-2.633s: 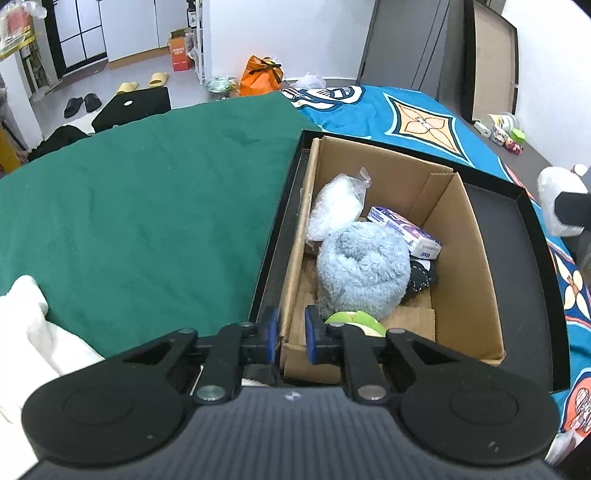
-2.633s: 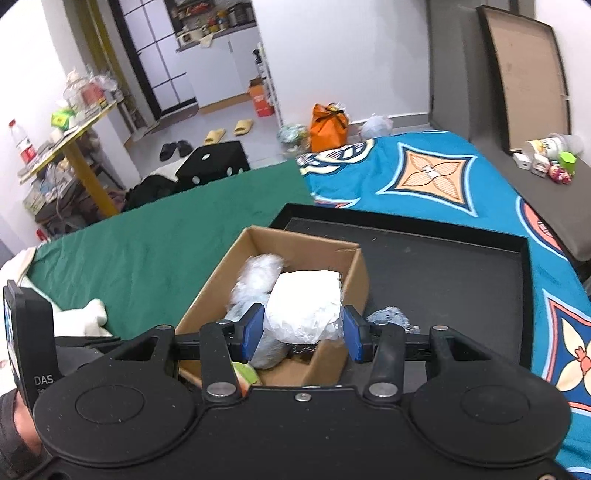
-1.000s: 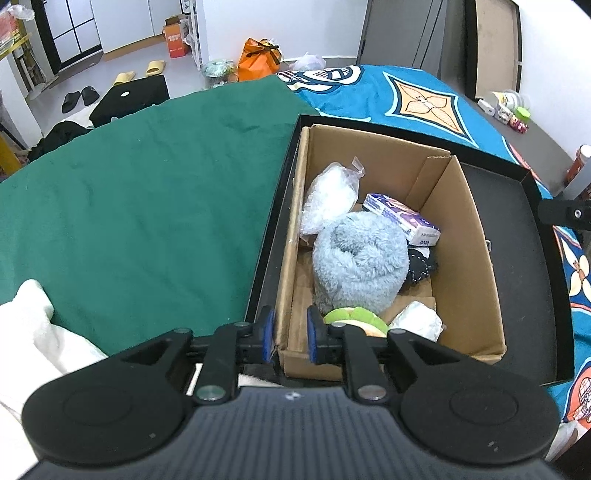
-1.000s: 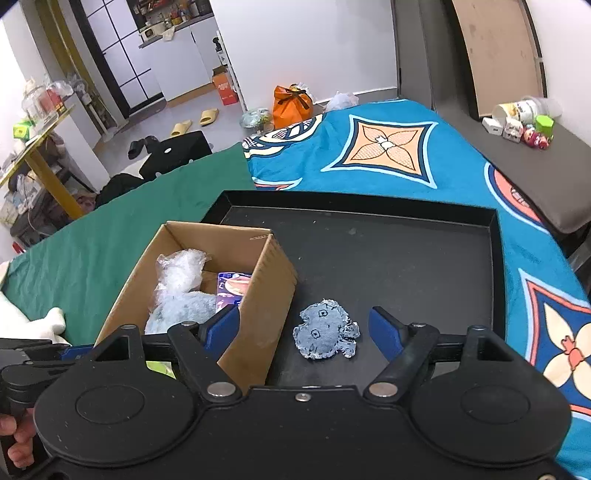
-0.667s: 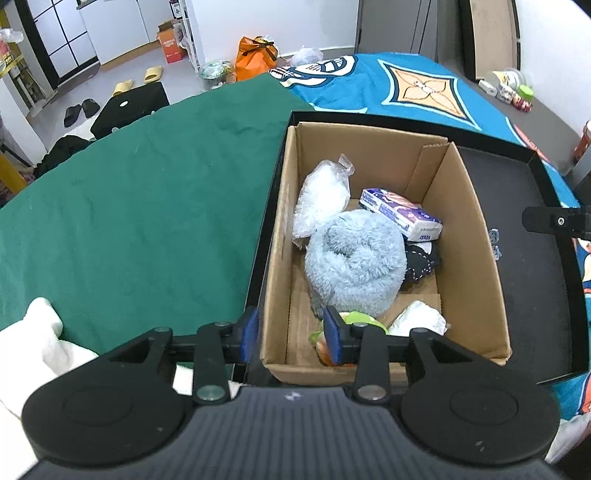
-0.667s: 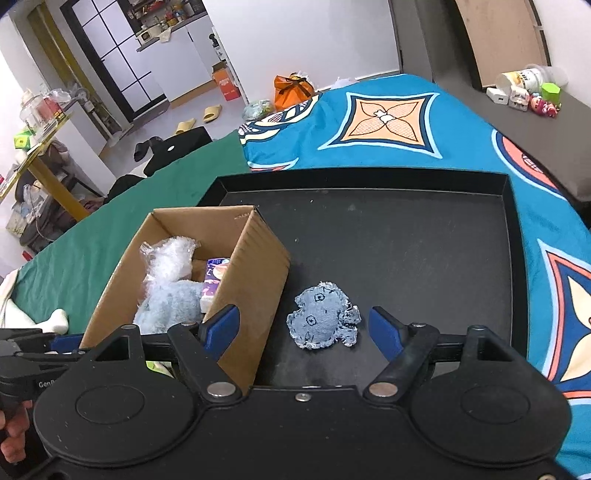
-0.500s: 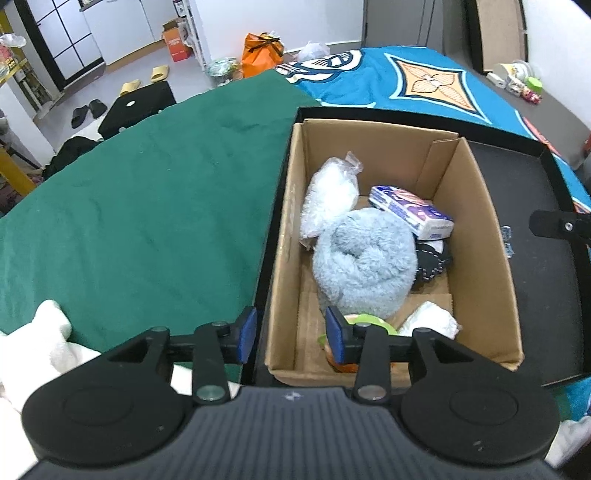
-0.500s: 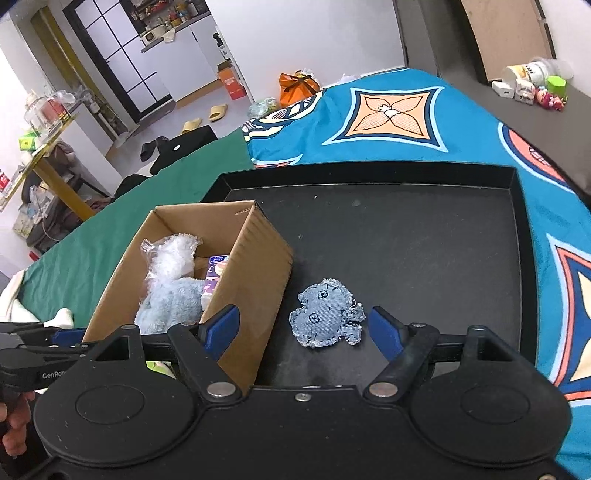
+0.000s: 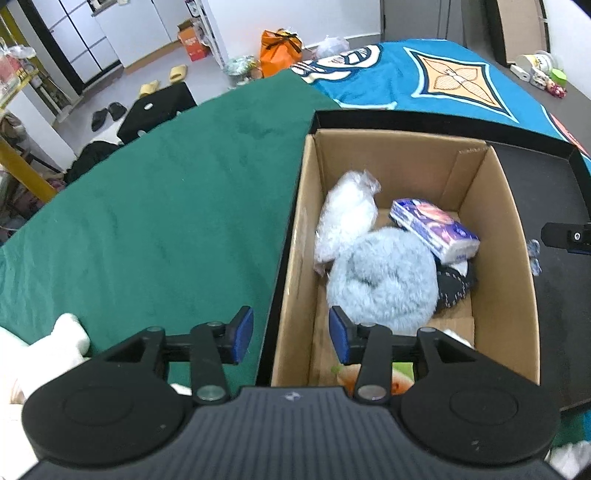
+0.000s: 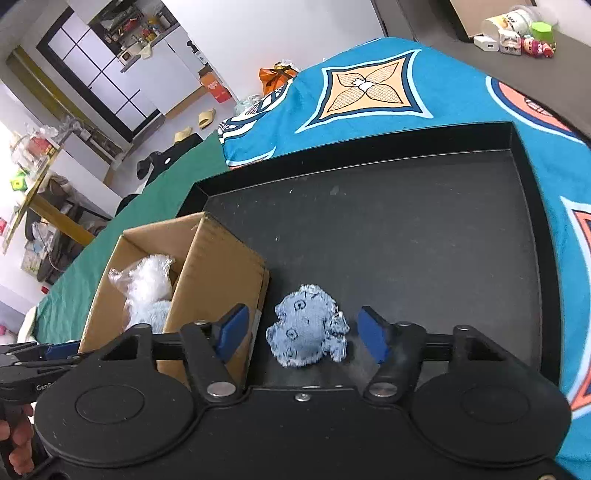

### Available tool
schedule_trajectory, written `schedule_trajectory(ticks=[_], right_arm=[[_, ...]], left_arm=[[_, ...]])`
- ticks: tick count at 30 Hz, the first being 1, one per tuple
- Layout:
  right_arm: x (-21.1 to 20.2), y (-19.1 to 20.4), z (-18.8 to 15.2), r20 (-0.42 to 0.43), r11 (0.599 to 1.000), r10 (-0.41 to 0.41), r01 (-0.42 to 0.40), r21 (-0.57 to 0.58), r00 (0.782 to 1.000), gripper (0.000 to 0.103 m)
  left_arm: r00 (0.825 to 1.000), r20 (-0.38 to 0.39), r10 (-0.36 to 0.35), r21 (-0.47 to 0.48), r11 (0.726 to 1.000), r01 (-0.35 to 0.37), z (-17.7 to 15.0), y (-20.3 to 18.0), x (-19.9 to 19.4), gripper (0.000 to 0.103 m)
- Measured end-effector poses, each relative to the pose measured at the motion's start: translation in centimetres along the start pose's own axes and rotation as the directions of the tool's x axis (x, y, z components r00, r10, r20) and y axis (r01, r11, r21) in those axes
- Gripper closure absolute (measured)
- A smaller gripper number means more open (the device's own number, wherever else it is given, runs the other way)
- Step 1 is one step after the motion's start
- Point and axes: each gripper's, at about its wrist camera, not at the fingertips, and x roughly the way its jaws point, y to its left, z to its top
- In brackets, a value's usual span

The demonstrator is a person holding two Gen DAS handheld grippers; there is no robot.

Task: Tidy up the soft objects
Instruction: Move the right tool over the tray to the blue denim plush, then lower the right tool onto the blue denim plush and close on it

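A cardboard box (image 9: 495, 221) stands in a black tray (image 10: 406, 240). It holds a fluffy pale-blue bundle (image 9: 384, 277), a bagged white item (image 9: 345, 218), a tissue pack (image 9: 432, 229) and a dark patterned cloth (image 9: 452, 288). My left gripper (image 9: 290, 334) straddles the box's near left wall and the tray rim. Its jaws are opening and the pads stand off the cardboard. A frayed blue denim piece (image 10: 308, 332) lies on the tray beside the box. My right gripper (image 10: 302, 328) hangs low over it, jaws closing, the denim between the pads but untouched.
A green cloth (image 9: 166, 221) covers the surface left of the tray and a blue patterned cloth (image 10: 369, 92) lies behind it. White fabric (image 9: 48, 350) sits at the near left. Small items (image 10: 517, 33) stand at the far right edge.
The left jaws have let go of the box wall and parted. The right gripper has sunk toward the denim piece, rolled a little, and its jaws have narrowed around it.
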Motion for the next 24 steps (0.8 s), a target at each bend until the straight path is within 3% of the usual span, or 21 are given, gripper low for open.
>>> schedule_trajectory(ticks=[2, 6, 10, 12, 14, 17, 24], right_arm=[[0.5, -0.2, 0.1, -0.008, 1.0, 0.013, -0.013, 0.005, 1.0, 0.048], [1.5, 0.2, 0.0, -0.019, 0.999, 0.022, -0.022, -0.026, 1.0, 0.048], [3.2, 0.5, -0.6, -0.076, 0.996, -0.02, 0.013, -0.085, 0.997, 0.048], [3.8, 0.8, -1.2, -0.085, 0.99, -0.066, 0.054, -0.133, 0.994, 0.055], [3.7, 1.4, -1.4, -0.08, 0.981, -0.092, 0.076, -0.179, 0.992, 0.071], [3.3, 1.5, -1.9, -0.088, 0.979, -0.094, 0.076, -0.187, 0.992, 0.078], [1.9, 0.7, -2.3, -0.091, 0.982, -0.125, 0.111, -0.151, 0.988, 0.084]], left_arm=[[1.0, -0.002, 0.004, -0.001, 1.0, -0.004, 0.3, -0.1, 0.1, 0.059], [1.0, -0.008, 0.015, 0.0, 1.0, -0.015, 0.9, -0.2, 0.5, 0.059], [1.0, -0.018, 0.019, -0.01, 1.0, -0.019, 1.1, 0.1, 0.9, 0.059], [1.0, -0.022, 0.019, -0.014, 1.0, -0.019, 1.2, 0.2, 1.0, 0.059], [1.0, -0.02, 0.02, -0.017, 1.0, -0.02, 1.2, 0.4, 0.9, 0.059], [1.0, -0.015, 0.024, -0.025, 0.999, -0.025, 1.0, 0.7, 0.6, 0.059], [1.0, -0.006, 0.017, -0.038, 0.999, -0.018, 0.0, 1.1, 0.0, 0.059]])
